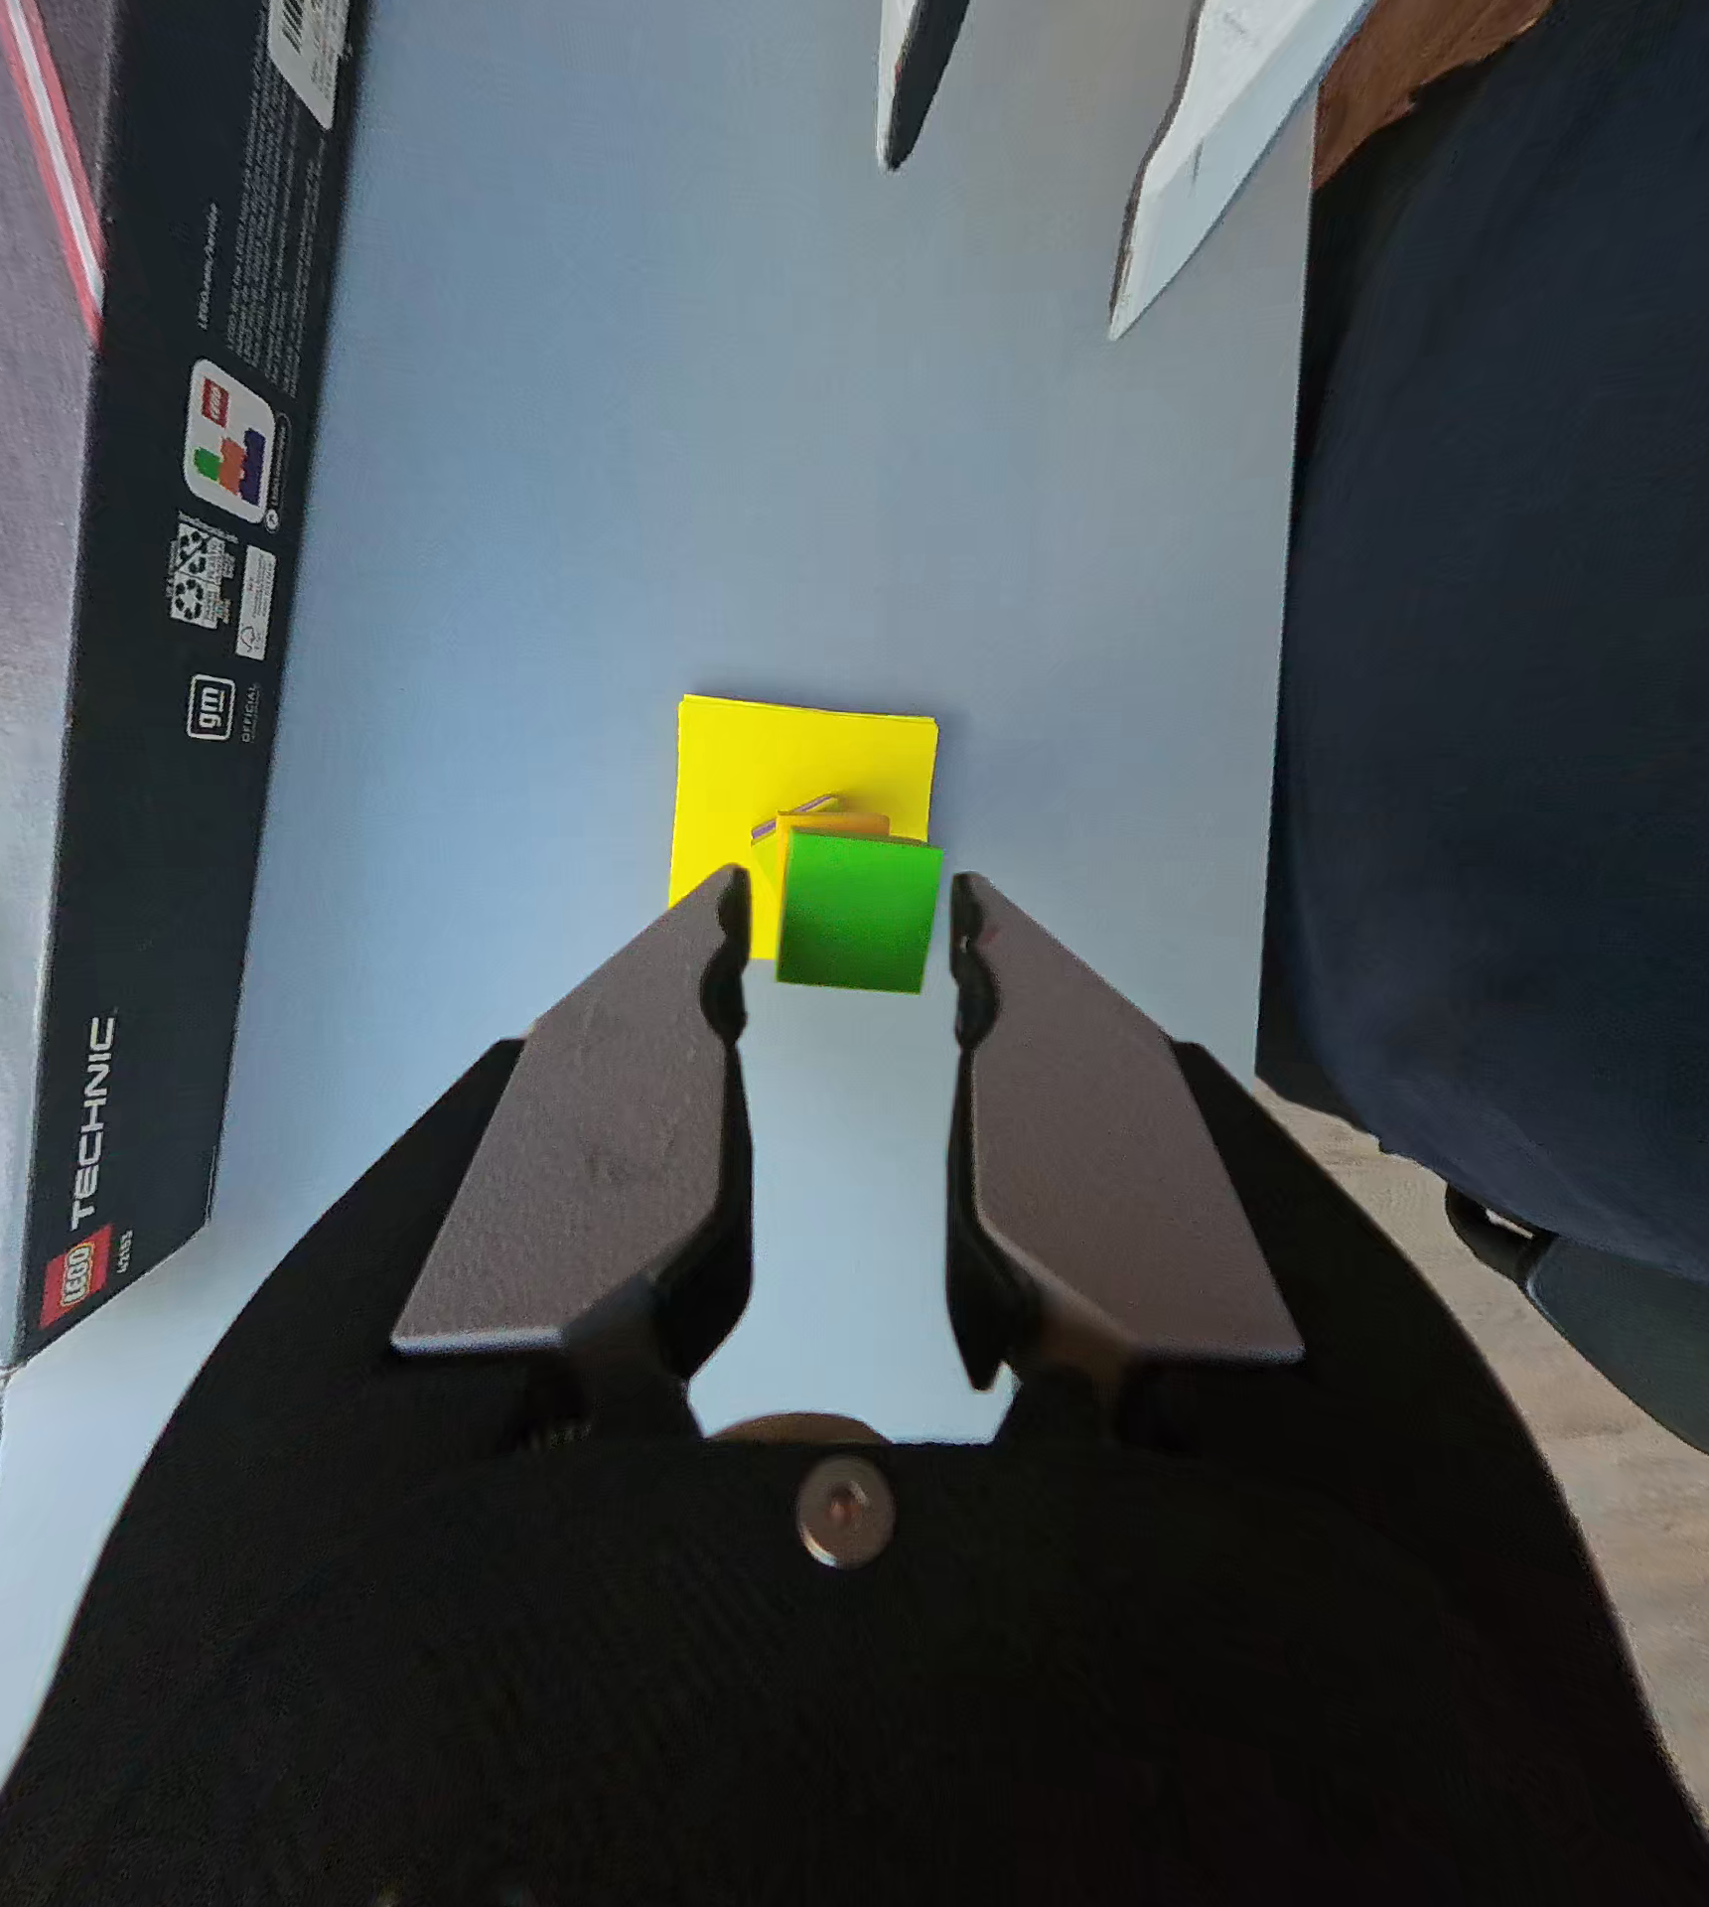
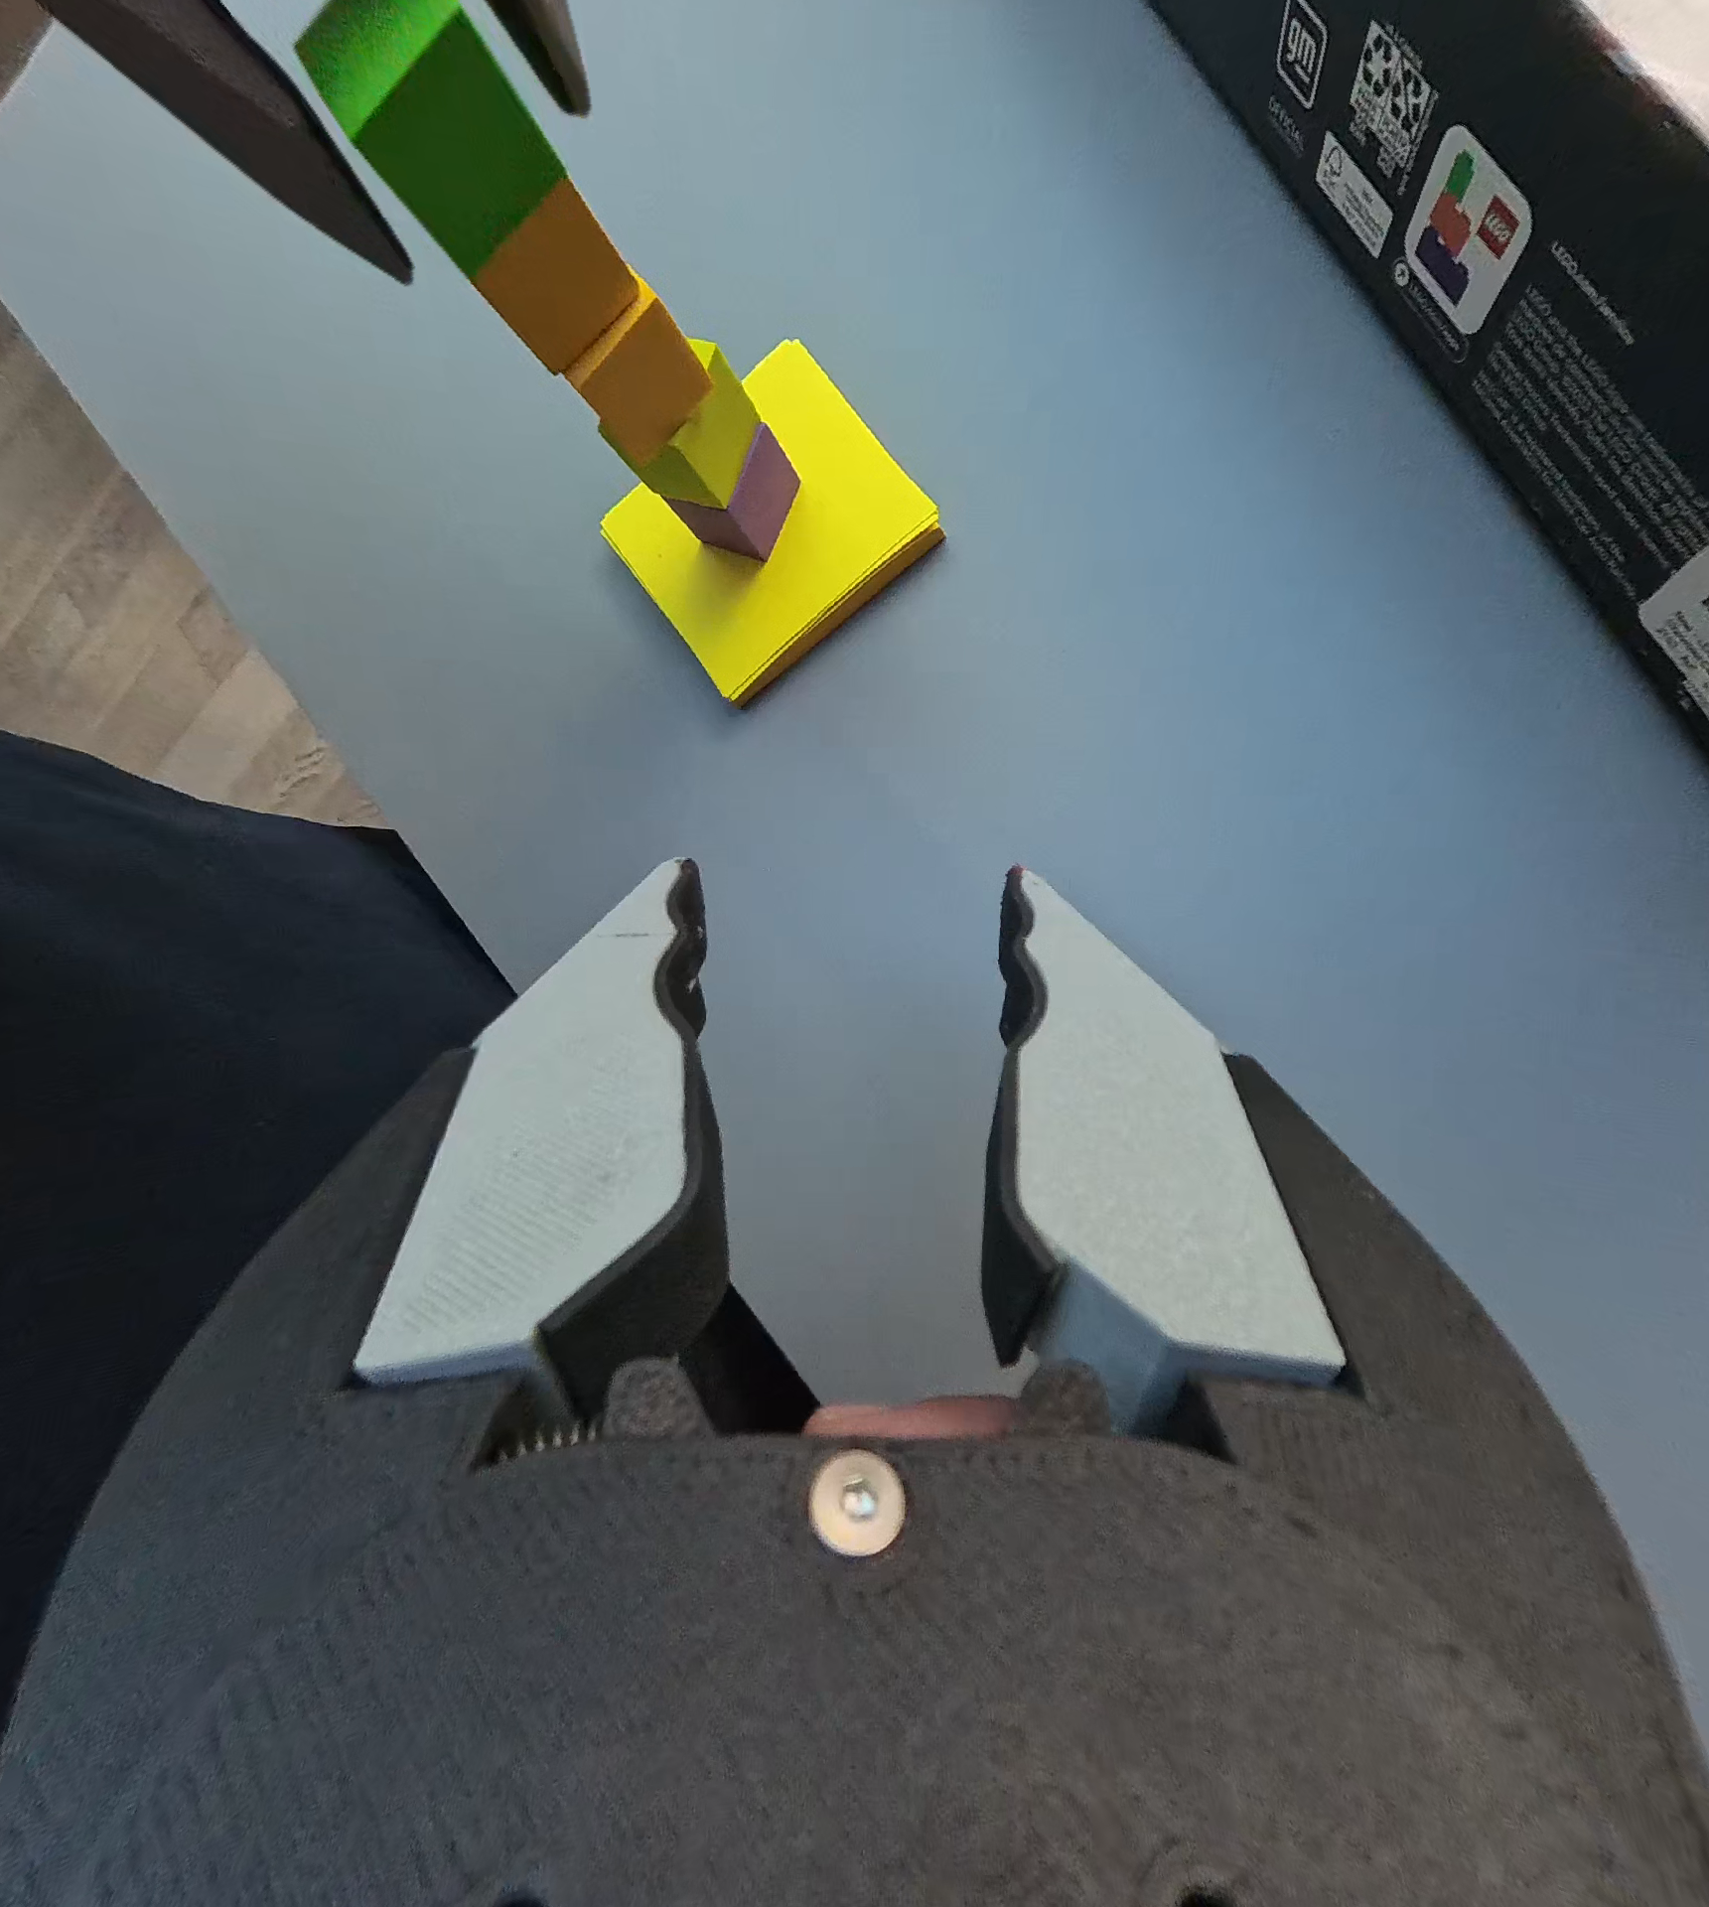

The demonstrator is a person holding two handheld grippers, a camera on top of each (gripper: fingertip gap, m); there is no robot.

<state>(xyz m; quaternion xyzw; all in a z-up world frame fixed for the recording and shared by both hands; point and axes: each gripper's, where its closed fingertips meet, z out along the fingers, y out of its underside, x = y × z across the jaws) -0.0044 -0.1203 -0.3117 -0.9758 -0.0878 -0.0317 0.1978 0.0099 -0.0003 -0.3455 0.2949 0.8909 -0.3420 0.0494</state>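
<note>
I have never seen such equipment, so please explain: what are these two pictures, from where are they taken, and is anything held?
Each picture comes from a camera mounted on a hand-held claw, looking forward along its two fingers. A person holds one claw in each hand.

The left claw looks down from above on a tower of blocks. Its fingers stand on either side of the top green block, with a gap showing on both sides, so it is open.

The right claw is open and empty above the blue table. Its camera sees the tower from the side: green, orange, yellow-green, purple, on a yellow paper pad. A dark printed box lies nearby.
</note>
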